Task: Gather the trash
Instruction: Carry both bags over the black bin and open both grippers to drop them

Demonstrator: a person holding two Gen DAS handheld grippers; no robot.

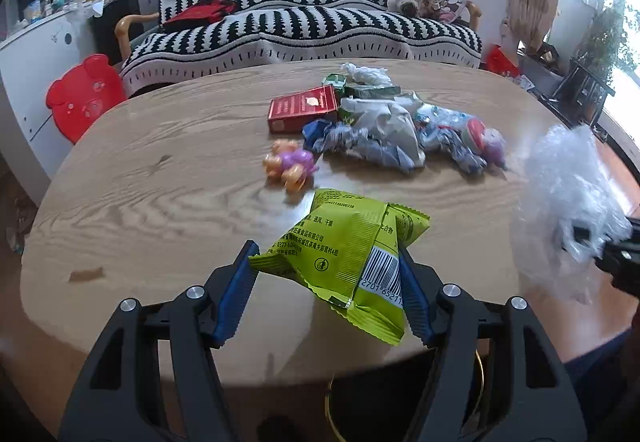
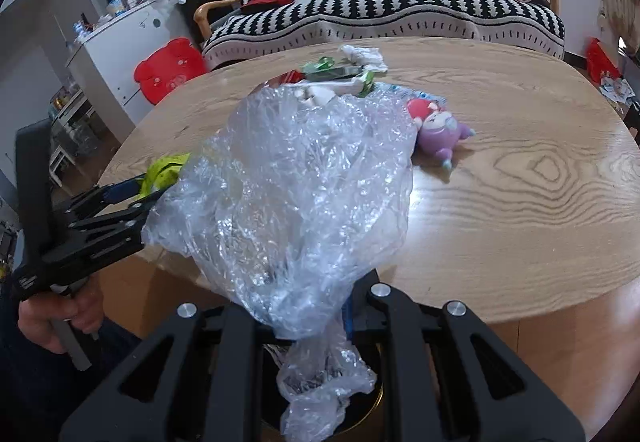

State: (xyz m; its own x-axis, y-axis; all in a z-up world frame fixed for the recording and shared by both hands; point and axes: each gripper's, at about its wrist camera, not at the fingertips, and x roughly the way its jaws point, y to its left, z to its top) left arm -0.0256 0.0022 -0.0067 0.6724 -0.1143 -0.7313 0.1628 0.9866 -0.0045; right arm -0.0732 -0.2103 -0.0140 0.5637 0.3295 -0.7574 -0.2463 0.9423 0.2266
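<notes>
Clamped in the left gripper's [image 1: 328,282] fingers, a green snack wrapper [image 1: 340,250] hangs over the worktop [image 1: 160,182] edge. Right gripper [image 2: 320,326] pinches a clear plastic bag [image 2: 296,182]. Carry both steadily to what may be a bin [image 2: 372,408] below, then let go.

The crumpled clear plastic bag [image 2: 304,178] covers the right gripper's [image 2: 316,318] fingertips and hides most of the litter pile beyond them; beneath, a dark gold-rimmed bin [image 1: 404,402] is cut off by the frame's edge.
</notes>
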